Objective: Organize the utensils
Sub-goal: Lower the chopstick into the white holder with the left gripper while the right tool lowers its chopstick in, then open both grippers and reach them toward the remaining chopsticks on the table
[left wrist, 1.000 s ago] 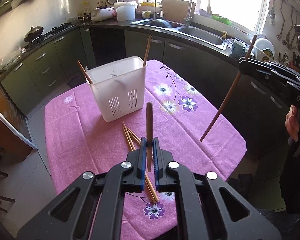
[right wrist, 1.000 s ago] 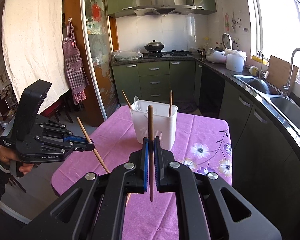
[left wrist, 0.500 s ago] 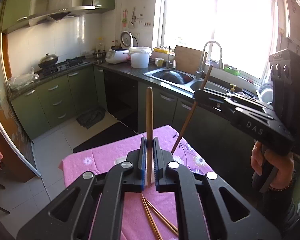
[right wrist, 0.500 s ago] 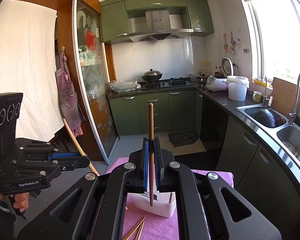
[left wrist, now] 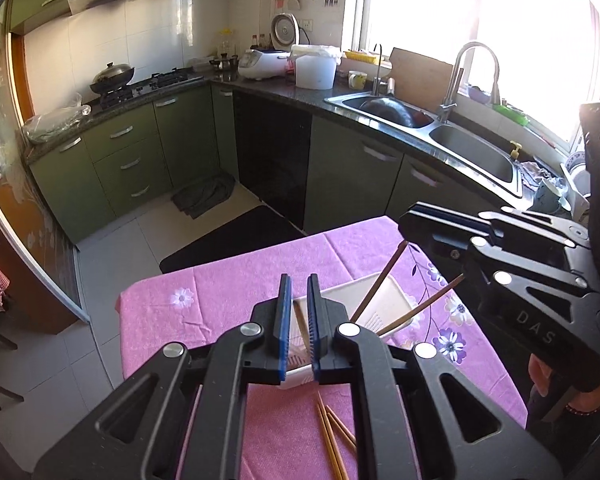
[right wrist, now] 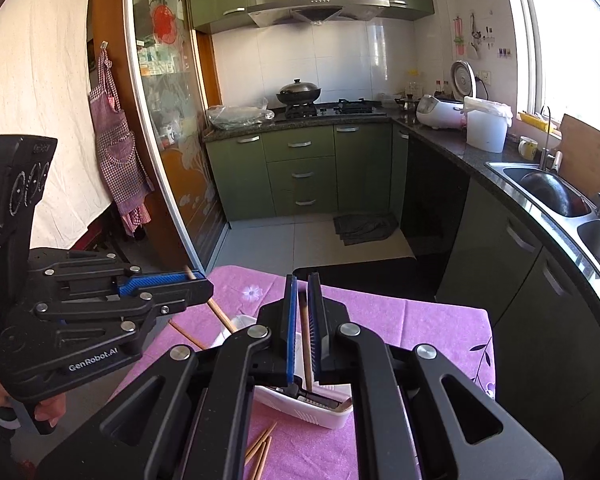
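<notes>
- Left gripper (left wrist: 298, 320): lower centre of the left wrist view, above the white utensil basket (left wrist: 396, 300). The jaws stand slightly apart. A chopstick (left wrist: 301, 326) shows in the gap, but contact with the pads cannot be confirmed, so grip or release cannot be told. The position directly over the basket suits a vertical drop.
- Utensil basket: centre of the purple tablecloth (left wrist: 228, 300). Two chopsticks (left wrist: 380, 286) lean against its rim, ends up.
- Loose chopsticks (left wrist: 332, 436): flat on the cloth, lower centre, near the basket; judged not yet sorted.
- Right gripper (right wrist: 303, 320): lower centre of the right wrist view, over the same basket. Its jaws stand narrowly apart around an upright chopstick (right wrist: 306, 344) whose lower end is inside the basket; clamping cannot be confirmed.
</notes>
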Available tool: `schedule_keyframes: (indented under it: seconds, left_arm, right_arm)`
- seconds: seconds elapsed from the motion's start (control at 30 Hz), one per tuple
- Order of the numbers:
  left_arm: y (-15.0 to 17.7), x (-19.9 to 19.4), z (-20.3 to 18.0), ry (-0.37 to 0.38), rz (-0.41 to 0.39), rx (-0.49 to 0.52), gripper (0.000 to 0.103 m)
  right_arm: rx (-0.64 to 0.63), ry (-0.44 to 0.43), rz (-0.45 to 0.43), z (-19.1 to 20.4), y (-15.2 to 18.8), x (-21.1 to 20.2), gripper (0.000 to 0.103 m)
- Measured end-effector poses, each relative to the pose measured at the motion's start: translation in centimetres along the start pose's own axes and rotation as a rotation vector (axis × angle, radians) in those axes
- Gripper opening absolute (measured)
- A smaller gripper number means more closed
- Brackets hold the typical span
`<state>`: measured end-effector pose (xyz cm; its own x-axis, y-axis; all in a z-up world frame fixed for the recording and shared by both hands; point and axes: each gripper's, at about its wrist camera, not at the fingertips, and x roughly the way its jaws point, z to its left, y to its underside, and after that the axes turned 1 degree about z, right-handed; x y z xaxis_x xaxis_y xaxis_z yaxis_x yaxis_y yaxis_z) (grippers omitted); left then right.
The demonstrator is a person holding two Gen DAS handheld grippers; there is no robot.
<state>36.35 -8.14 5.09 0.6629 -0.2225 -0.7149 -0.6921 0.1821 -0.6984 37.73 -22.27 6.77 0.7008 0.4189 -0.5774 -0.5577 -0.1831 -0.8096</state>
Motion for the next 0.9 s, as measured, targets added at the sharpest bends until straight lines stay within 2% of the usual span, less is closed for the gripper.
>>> schedule_keyframes:
  seconds: [0.13,0.17,0.3,0.4,0.53,0.73,0.8,0.9]
  left_arm:
    - [0.9,-0.8,0.2,0.011,-0.001,-0.016,0.015]
    - [1.1,-1.6,0.1,0.012,-0.012,-0.014,0.016]
    - [3.1,-5.2,-0.6,-0.003,-0.044,0.005,0.031]
    - [5.8,-6.2,-1.4,-0.008,0.016,0.024,0.032]
    - [10.8,-4.1,-2.6,0.022,0.17,0.035,0.032]
    - [17.5,3.0,-3.7,0.039,0.412,0.017,0.032]
    - [18.5,5.1,-3.7,0.028,0.46,0.004,0.032]
    - [19.1,7.9,-3.1,-0.007,0.508,-0.014,0.032]
  right_arm:
    - [-0.009,-0.017,-0.023,0.4,0.3,-1.5,0.008]
    - [-0.013,-0.024,-0.039,0.6,0.5,-2.6,0.008]
    - [-0.063,-0.03,-0.12,2.1,1.9,-8.4,0.012]
    - [-0.097,-0.025,-0.12,3.2,4.6,-11.7,0.016]
    - [-0.118,-0.011,-0.002,3.4,10.1,-11.9,0.017]
    - [-0.083,0.017,0.256,1.4,19.8,-6.8,0.019]
    - [-0.058,0.011,0.304,0.5,21.9,-5.7,0.019]
    - [-0.035,0.01,0.326,-0.5,23.6,-5.2,0.029]
